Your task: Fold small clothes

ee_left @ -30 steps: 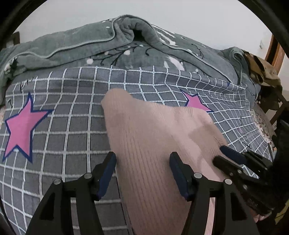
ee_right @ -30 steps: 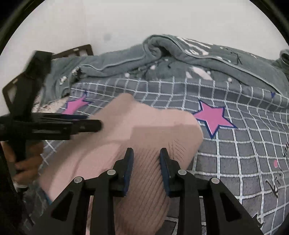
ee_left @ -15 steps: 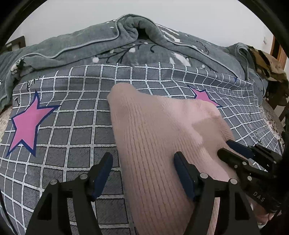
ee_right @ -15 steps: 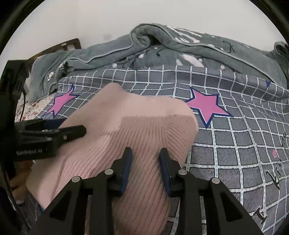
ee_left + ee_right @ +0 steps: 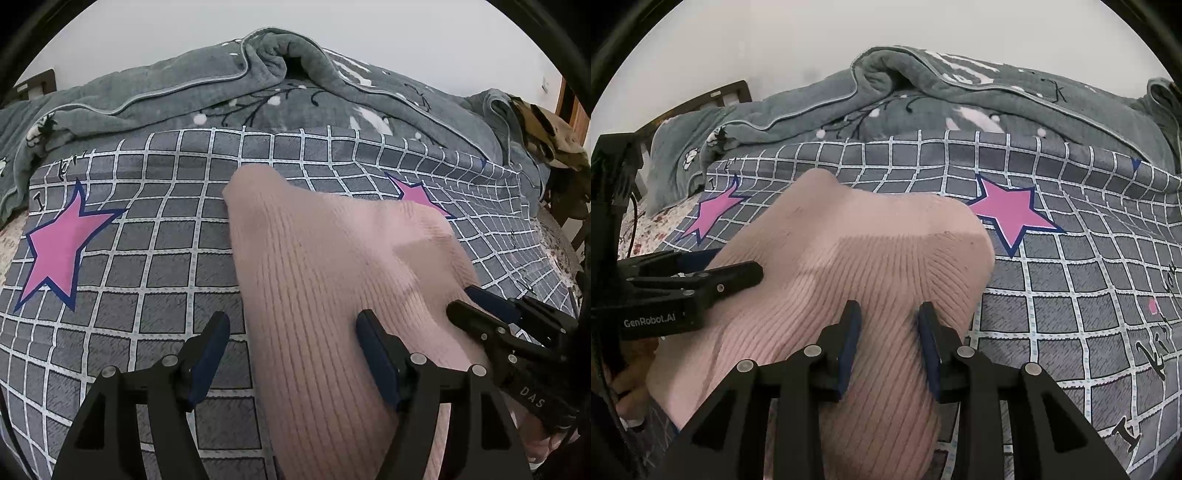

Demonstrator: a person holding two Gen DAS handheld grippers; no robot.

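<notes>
The pink ribbed knit (image 5: 332,295) lies on the bed, spread over the grey checked sheet (image 5: 147,258) with pink stars, and both pairs of tongs sit at its near end. The left tongs (image 5: 291,350) stand wide open. One finger is over bare sheet just left of the garment's edge and the other rests on the knit, so that edge runs between them with nothing gripped. The right tongs (image 5: 888,332) are much narrower, with a ridge of the ribbed fabric bunched up between the two fingers. They look pinched on it, though a gap remains and I can't swear how firm the hold is.

Beyond the tongs the far end of the knit rises in a soft hump toward the rumpled grey blanket (image 5: 923,92).

To do this fold well, I'd say the left tongs should close on that side edge level with the right pair. Then both can lift together and carry the near end evenly forward, keeping the ribs straight so the fabric doesn't skew or drag the sheet.
</notes>
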